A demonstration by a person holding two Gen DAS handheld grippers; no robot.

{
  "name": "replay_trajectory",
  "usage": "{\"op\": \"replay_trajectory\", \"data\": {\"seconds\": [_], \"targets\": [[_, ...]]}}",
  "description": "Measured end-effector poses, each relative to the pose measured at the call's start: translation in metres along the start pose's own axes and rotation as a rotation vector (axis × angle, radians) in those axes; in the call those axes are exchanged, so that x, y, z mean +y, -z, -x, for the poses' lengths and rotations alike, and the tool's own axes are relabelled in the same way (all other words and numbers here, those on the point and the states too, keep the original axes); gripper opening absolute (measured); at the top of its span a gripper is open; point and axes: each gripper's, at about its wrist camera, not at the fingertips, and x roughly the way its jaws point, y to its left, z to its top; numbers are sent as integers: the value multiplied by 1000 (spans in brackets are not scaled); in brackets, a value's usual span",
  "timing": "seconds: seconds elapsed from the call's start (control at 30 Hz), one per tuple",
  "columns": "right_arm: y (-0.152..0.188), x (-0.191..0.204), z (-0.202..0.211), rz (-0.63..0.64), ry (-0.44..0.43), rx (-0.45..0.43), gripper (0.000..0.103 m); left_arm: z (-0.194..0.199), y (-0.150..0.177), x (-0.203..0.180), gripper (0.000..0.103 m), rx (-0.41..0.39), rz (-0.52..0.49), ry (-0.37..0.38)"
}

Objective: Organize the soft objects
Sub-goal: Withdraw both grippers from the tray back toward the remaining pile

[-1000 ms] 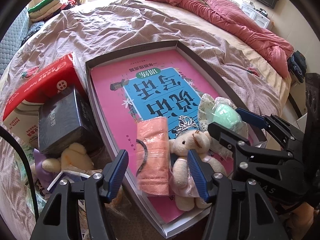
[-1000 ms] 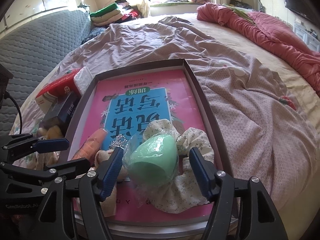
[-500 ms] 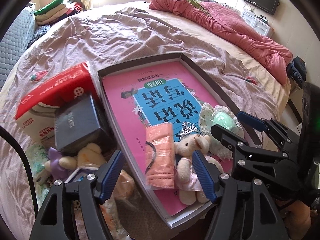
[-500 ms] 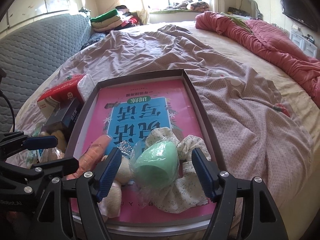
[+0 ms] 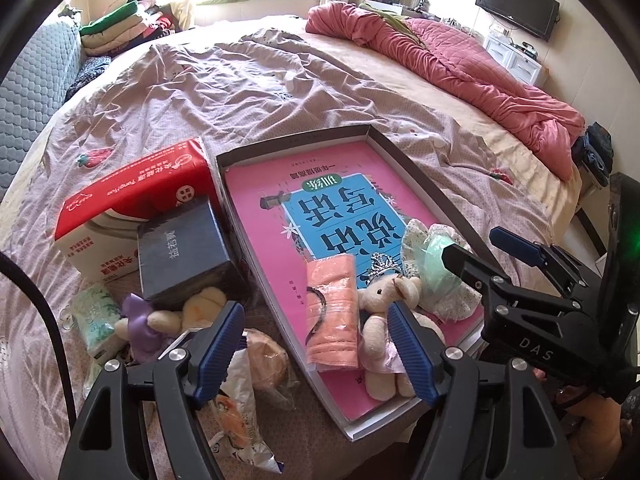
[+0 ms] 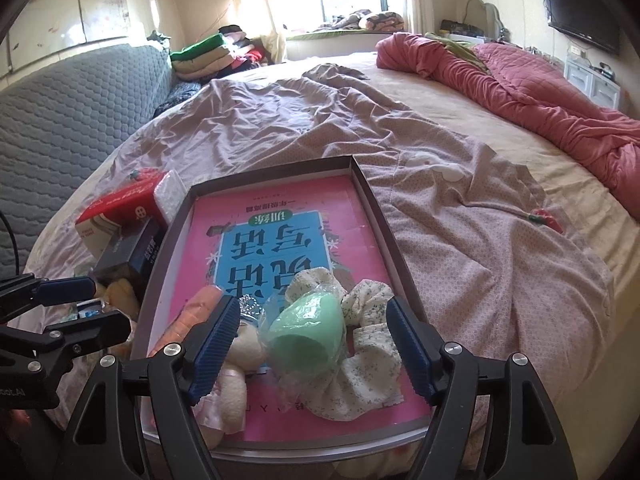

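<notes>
Both tongs, left (image 5: 316, 344) and right (image 6: 310, 344), hang released; the green sponge (image 6: 306, 330) in slippery wrap looks light and squashy, best pinched mid-body.

Pink book (image 5: 272, 208), floral scrunchie (image 6: 368, 376)

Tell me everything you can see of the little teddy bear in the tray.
The teddy bear is small, cream plush in a pale pink dress, with a silver tiara by its head. It lies on its back on the pink book at the tray's near end, touching the folded orange towel. Neither gripper holds it.
</notes>
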Motion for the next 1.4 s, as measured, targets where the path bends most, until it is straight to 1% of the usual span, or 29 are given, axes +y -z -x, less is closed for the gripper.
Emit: {"op": "replay_trajectory", "data": {"seconds": [0.23,0.5,0.6,0.73,1.0,1.4], "targets": [[-6,9,19,7,21,-52,77,12,1,2,77,-28,4,-19],[-14,20,44,14,37,-114,77,28,1,4,78,-62,5,-38],[-15,26,54,29,63,-142,77,34,2,5,79,-74,9,-40],[-17,32,62,44,83,-157,79,42,3,9,80,-88,17,-42],[-17,46,76,67,66,-162,80,57,7,17,81,-112,41,-43],[-14,76,92,103,42,-176,81,85,19,40,84,-152,84,-85]]}}
